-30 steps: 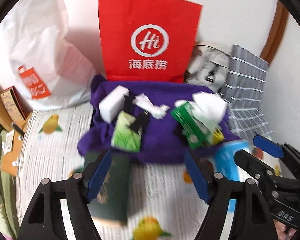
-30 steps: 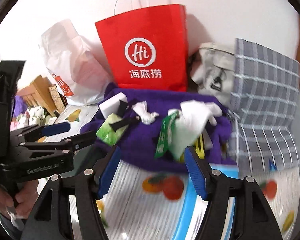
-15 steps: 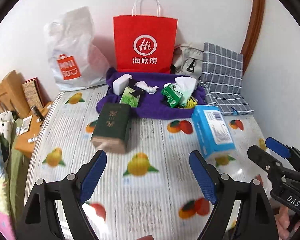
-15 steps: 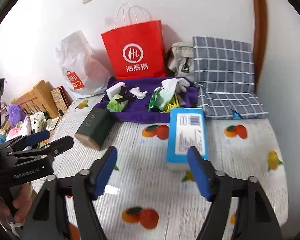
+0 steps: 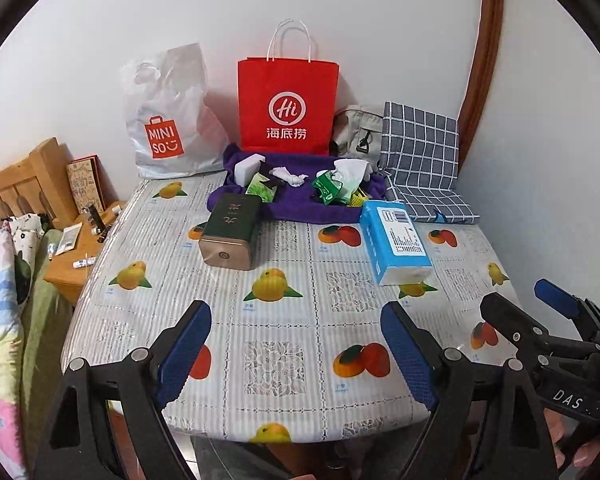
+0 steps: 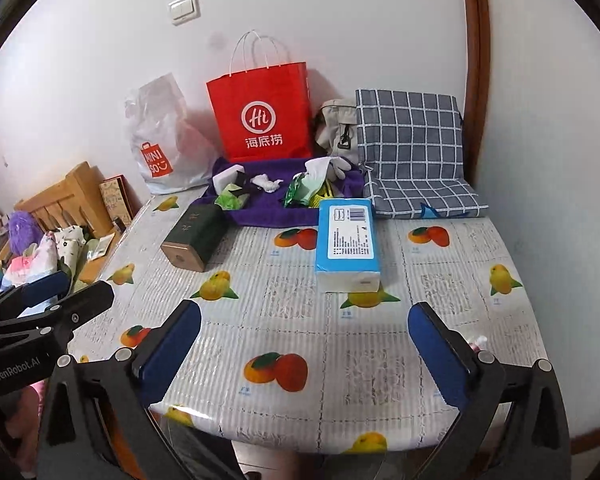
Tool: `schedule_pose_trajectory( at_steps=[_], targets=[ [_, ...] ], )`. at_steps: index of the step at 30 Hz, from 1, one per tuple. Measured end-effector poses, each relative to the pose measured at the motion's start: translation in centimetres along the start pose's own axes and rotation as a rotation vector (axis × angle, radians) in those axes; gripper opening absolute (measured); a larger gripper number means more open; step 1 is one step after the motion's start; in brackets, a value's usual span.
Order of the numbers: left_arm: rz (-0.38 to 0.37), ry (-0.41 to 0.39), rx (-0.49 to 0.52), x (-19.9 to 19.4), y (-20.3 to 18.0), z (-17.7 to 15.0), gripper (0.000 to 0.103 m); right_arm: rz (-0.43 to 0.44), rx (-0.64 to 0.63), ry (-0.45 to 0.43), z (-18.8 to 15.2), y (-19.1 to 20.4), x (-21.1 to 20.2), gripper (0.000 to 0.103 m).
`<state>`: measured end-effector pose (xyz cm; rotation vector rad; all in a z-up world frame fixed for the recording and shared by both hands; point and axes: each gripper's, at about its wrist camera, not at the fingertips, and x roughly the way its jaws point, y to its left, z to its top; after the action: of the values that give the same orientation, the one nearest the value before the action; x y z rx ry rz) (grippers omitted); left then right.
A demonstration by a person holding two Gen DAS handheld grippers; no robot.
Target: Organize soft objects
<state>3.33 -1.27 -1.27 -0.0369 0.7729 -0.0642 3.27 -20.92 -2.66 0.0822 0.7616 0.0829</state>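
A purple towel (image 5: 300, 204) lies at the far end of the table with small soft items on it: a white sponge (image 5: 249, 167), a crumpled white tissue (image 5: 290, 176) and green packets (image 5: 327, 188). A blue tissue pack (image 5: 394, 242) and a dark green tin (image 5: 230, 230) lie in front of the towel. My left gripper (image 5: 296, 354) is open and empty over the near table edge. My right gripper (image 6: 304, 354) is open and empty too, and also shows at the right of the left wrist view (image 5: 540, 304). The towel (image 6: 268, 208) and blue pack (image 6: 348, 238) show in the right wrist view.
A red paper bag (image 5: 288, 108), a white Miniso plastic bag (image 5: 168, 120), a beige bag (image 5: 358, 130) and a grey checked cushion (image 5: 420, 148) stand against the back wall. A wooden bedside stand (image 5: 80, 248) and bedding are to the left. The fruit-print tablecloth (image 5: 284, 320) covers the table.
Both grippers have pulled back from the purple towel to the near table edge, so the whole table shows. Both stayed open and empty.
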Motion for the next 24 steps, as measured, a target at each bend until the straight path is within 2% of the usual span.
schedule_pose_trajectory(
  at_steps=[7,24],
  targets=[
    [0.024,-0.033,0.004,-1.4,-0.1,-0.5,0.086,-0.015,-0.033,-0.020,-0.4,0.7,-1.4,0.102],
    [0.019,-0.043,0.006,-2.4,0.0,-0.8,0.086,-0.009,-0.024,-0.037,-0.7,0.5,-2.3,0.102]
  ],
)
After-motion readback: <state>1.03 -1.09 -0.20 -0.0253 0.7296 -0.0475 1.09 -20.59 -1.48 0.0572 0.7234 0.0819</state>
